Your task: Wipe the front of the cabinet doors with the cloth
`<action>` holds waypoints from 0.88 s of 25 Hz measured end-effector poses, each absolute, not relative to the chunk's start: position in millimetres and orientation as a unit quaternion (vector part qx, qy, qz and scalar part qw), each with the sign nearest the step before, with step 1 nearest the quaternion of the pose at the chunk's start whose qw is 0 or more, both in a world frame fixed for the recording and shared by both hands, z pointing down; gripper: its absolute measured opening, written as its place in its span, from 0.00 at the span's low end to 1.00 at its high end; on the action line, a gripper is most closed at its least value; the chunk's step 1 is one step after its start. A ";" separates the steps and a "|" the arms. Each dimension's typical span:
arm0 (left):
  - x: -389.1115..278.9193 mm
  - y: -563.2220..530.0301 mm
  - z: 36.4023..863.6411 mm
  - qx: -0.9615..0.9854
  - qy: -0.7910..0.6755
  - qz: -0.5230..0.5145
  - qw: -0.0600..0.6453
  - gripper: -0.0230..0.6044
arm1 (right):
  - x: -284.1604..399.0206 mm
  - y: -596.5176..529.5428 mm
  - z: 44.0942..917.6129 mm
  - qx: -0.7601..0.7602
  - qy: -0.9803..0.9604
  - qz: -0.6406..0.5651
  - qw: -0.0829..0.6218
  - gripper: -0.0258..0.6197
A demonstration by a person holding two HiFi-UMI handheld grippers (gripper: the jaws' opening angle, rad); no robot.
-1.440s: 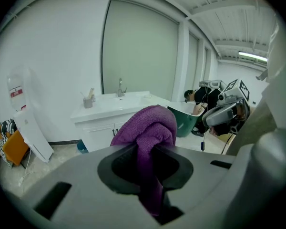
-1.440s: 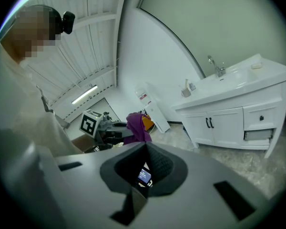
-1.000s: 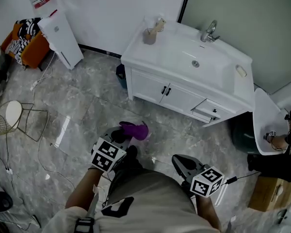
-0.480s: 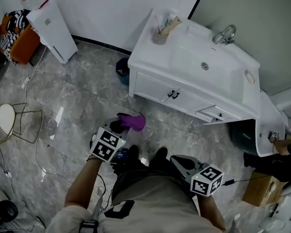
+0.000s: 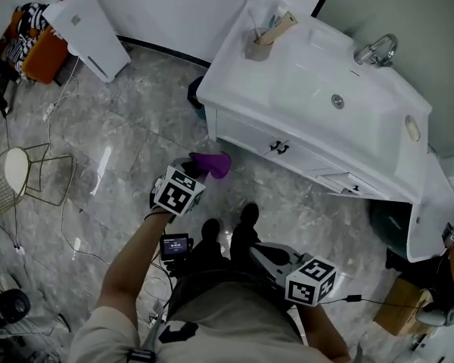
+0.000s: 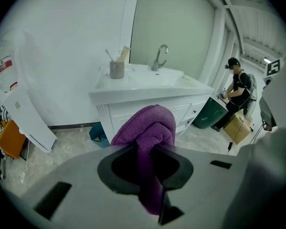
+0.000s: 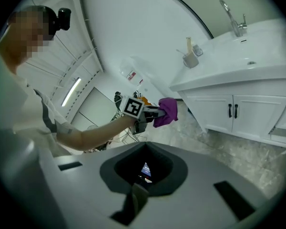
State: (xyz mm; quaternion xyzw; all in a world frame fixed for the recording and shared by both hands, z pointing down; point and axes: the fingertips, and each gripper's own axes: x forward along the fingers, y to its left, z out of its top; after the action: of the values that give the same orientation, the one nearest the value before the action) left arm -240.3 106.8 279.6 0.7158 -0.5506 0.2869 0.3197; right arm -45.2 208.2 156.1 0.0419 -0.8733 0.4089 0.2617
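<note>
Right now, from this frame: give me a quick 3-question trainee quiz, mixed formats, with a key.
1. True or false: the purple cloth is already touching the cabinet doors.
2. Which gripper has the cloth? A) left B) right C) neither
3. Fill in: the pair of door handles is ___ in colour.

Key
1. False. The cloth is held in the air, short of the doors.
2. A. The left gripper has its jaws shut on it.
3. Black.
</note>
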 end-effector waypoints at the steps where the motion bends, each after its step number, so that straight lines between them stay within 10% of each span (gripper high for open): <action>1: -243.4 96.4 290.1 0.709 -0.555 0.288 0.325 0.15 | -47.7 201.6 159.2 0.032 -0.873 0.412 0.260 0.05; 22: -320.5 -48.5 419.3 0.700 -0.607 0.220 0.306 0.15 | -163.1 211.0 309.2 0.006 -0.813 0.501 0.295 0.05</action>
State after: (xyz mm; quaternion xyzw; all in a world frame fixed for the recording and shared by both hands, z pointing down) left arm -320.5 -48.5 419.3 0.7001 -0.6065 0.2196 0.3062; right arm -163.1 211.0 309.2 0.0064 -0.8135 0.5013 0.2949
